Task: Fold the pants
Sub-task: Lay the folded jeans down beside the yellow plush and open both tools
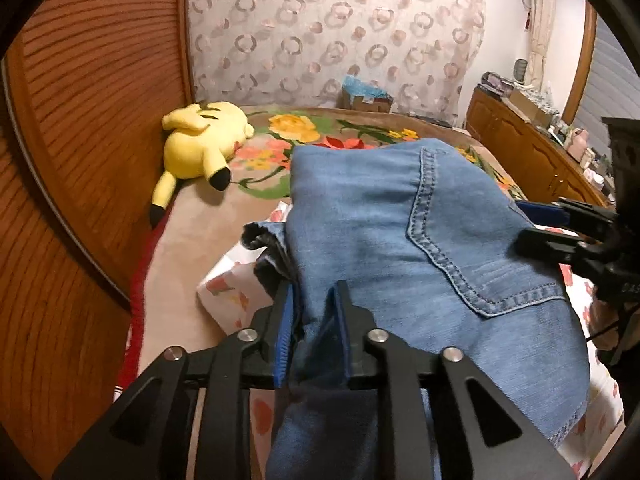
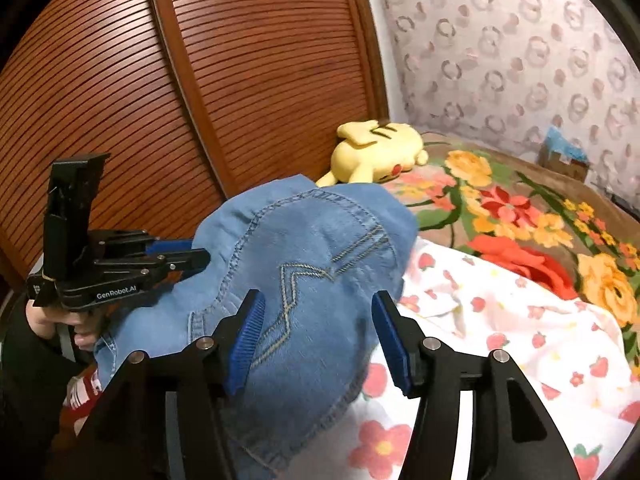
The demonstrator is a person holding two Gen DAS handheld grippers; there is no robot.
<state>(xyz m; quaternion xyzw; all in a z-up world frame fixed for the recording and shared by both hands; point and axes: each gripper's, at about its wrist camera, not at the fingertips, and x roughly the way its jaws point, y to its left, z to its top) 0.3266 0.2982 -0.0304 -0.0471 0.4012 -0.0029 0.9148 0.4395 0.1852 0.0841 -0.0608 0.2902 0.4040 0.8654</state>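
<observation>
Blue denim jeans (image 1: 400, 220) lie bunched in a folded mound on the bed, back pocket up. In the left wrist view my left gripper (image 1: 312, 312) is narrowly set, with a thick fold of the jeans' edge clamped between its blue pads. The right wrist view shows that gripper (image 2: 200, 254) biting the left side of the jeans (image 2: 312, 280). My right gripper (image 2: 318, 320) stands open, its fingers straddling the denim without pressing it. From the left wrist view it (image 1: 524, 224) sits at the jeans' right edge.
A yellow plush toy (image 2: 380, 152) lies by the slatted wooden headboard (image 2: 240, 80). Under the jeans are a white strawberry-print sheet (image 2: 500, 320) and a floral blanket (image 2: 520, 208). A cardboard box (image 1: 366, 96) and a cluttered wooden dresser (image 1: 520, 140) stand beyond the bed.
</observation>
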